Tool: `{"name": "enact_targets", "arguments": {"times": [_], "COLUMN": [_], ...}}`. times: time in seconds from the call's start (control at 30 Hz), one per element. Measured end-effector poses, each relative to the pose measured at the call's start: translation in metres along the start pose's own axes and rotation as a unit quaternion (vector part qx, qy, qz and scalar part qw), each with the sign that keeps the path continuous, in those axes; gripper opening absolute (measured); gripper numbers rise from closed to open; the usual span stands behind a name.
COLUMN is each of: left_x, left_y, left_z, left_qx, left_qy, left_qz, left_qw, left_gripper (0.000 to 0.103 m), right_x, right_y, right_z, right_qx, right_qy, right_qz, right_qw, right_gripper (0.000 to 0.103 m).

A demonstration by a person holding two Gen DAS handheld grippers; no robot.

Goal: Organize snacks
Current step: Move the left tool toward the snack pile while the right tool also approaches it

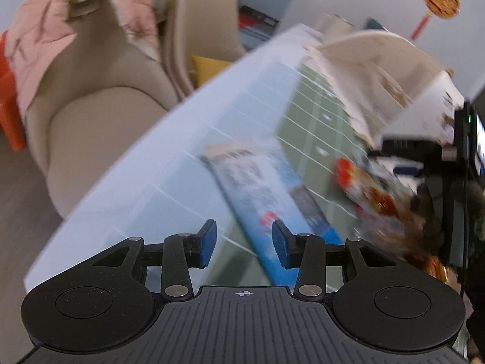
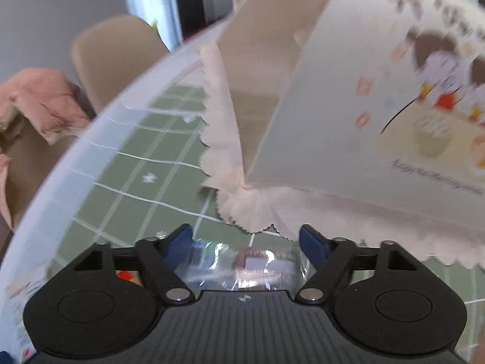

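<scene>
My left gripper (image 1: pixel 244 244) hangs open above the table with nothing between its blue pads. Beyond it a long blue snack packet (image 1: pixel 257 182) lies flat on the cloth. A red and white packet (image 1: pixel 363 188), blurred, lies further right. In the right wrist view my right gripper (image 2: pixel 247 239) stands open, its jaws wide apart. A clear-wrapped snack packet (image 2: pixel 251 267) shows low between its fingers, near the palm; the pad tips reach past it. Just ahead stands a cream storage box (image 2: pixel 333 106) with a cartoon print and a lace trim (image 2: pixel 257 212).
The table carries a green checked cloth (image 2: pixel 145 157) with a pale blue border (image 1: pixel 182 151). Beige chairs (image 1: pixel 106 91) stand at its far edge, one draped with a pink jacket (image 1: pixel 60 30). A hand in a dark sleeve (image 1: pixel 430 212) is at the right.
</scene>
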State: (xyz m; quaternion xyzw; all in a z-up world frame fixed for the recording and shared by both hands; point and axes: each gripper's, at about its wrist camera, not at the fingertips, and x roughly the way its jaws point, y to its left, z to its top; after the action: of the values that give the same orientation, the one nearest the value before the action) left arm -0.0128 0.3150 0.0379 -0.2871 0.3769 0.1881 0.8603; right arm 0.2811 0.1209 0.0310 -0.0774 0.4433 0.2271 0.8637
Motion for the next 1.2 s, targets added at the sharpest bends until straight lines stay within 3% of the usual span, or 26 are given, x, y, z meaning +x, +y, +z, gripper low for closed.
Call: {"name": "enact_targets", "arguments": {"times": [0.1,0.27,0.43,0.53,0.67,0.73,0.8,0.9,1.0,1.1,1.2], "left_x": [0.005,0.03,0.048,0.054,0.049,0.039,0.018,-0.008,-0.008,0.008,0.016], "left_y": [0.01,0.009,-0.025,-0.053,-0.085,-0.096,-0.103,-0.118,-0.142,-0.156,-0.166], "left_z": [0.01,0.024,0.029,0.018,-0.008,-0.018,-0.024,-0.022,-0.021,-0.03,-0.049], "left_qx": [-0.004,0.001,0.058,0.102,0.149,0.165,0.182,0.198,0.211,0.186,0.184], "left_qy": [-0.01,-0.019,-0.01,0.014,0.06,0.068,0.048,0.031,0.066,0.097,0.094], "left_qz": [0.008,0.0,-0.03,-0.065,-0.136,-0.143,-0.134,-0.157,-0.184,-0.148,-0.136], "left_qw": [0.9999,0.9998,0.9978,0.9925,0.9776,0.9735,0.9731,0.9672,0.9577,0.9666,0.969], "left_gripper": [0.045,0.044,0.043,0.043,0.043,0.043,0.043,0.043,0.043,0.043,0.043], "right_x": [-0.015,-0.061,-0.108,-0.133,-0.182,-0.201,-0.218,-0.229,-0.226,-0.232,-0.232], "right_y": [0.008,0.007,-0.006,-0.016,-0.033,-0.043,-0.052,-0.063,-0.072,-0.076,-0.077], "right_z": [-0.011,-0.065,-0.125,-0.155,-0.18,-0.187,-0.196,-0.211,-0.226,-0.244,-0.263], "right_qx": [-0.044,-0.067,-0.04,-0.028,-0.037,-0.038,-0.036,-0.026,0.001,0.027,0.038], "right_qy": [0.014,0.047,0.073,0.066,0.014,-0.012,-0.033,-0.046,-0.028,-0.021,0.003], "right_qz": [0.035,0.102,0.139,0.135,0.109,0.085,0.052,0.025,0.029,0.034,0.037], "right_qw": [0.998,0.991,0.987,0.988,0.993,0.996,0.997,0.998,0.999,0.999,0.999], "right_gripper": [0.04,0.032,0.031,0.031,0.031,0.033,0.042,0.052,0.052,0.052,0.052]}}
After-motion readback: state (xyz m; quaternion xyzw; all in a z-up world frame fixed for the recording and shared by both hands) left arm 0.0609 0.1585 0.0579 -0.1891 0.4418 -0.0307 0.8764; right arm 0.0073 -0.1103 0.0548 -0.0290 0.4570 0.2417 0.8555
